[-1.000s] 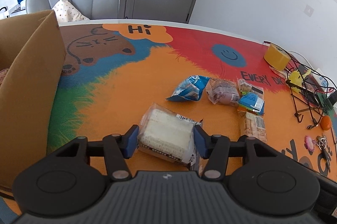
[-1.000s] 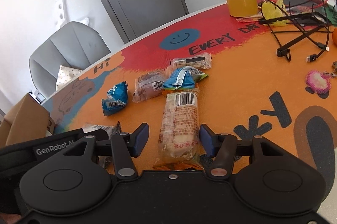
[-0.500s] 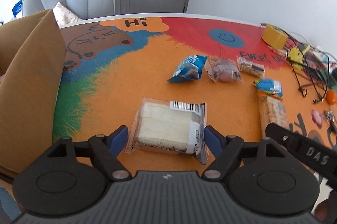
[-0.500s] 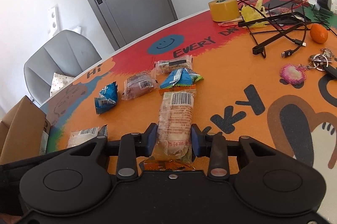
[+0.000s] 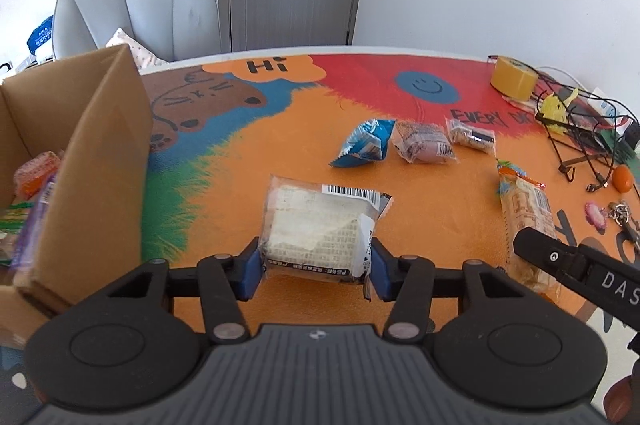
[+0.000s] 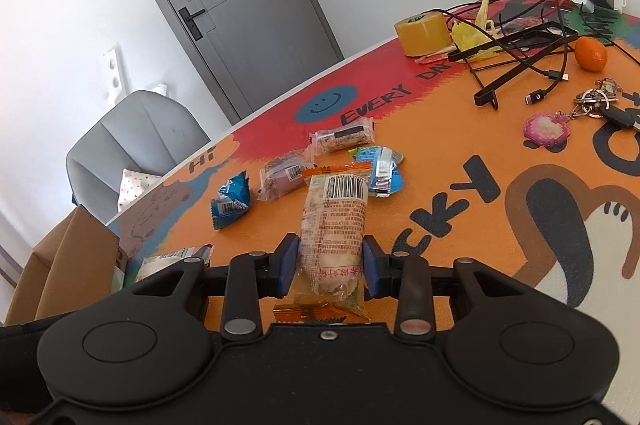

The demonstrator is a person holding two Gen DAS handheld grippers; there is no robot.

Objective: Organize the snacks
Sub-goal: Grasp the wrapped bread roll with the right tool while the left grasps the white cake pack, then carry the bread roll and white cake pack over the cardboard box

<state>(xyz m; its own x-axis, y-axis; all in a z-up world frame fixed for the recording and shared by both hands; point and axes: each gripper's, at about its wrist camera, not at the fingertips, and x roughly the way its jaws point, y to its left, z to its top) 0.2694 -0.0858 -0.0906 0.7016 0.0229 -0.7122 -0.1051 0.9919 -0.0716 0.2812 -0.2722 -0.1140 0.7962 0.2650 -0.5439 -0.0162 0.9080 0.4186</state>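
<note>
A white cake in clear wrap (image 5: 316, 221) lies on the colourful table mat (image 5: 248, 193). My left gripper (image 5: 315, 270) has it between its blue pads, the jaws closing and the pads against its near sides. My right gripper (image 6: 330, 267) is shut on the near end of a long bread pack with an orange edge (image 6: 334, 221), which also shows at the right of the left wrist view (image 5: 524, 209). Farther out lie a blue pack (image 5: 366, 143), a brown pack (image 5: 424, 147), a small bar (image 5: 472, 136) and a blue-green pack (image 6: 380, 169).
An open cardboard box (image 5: 100, 153) with several snacks inside stands at the left. A tape roll (image 5: 514, 78), a black wire stand with cables (image 5: 576, 141), an orange (image 5: 623, 178) and keys (image 6: 596, 101) crowd the right side. A grey chair (image 5: 136, 9) stands behind the table.
The left jaws let go of the white cake, spread wide, then closed back onto it. The right jaws, open a second ago, have shut on the long bread pack.
</note>
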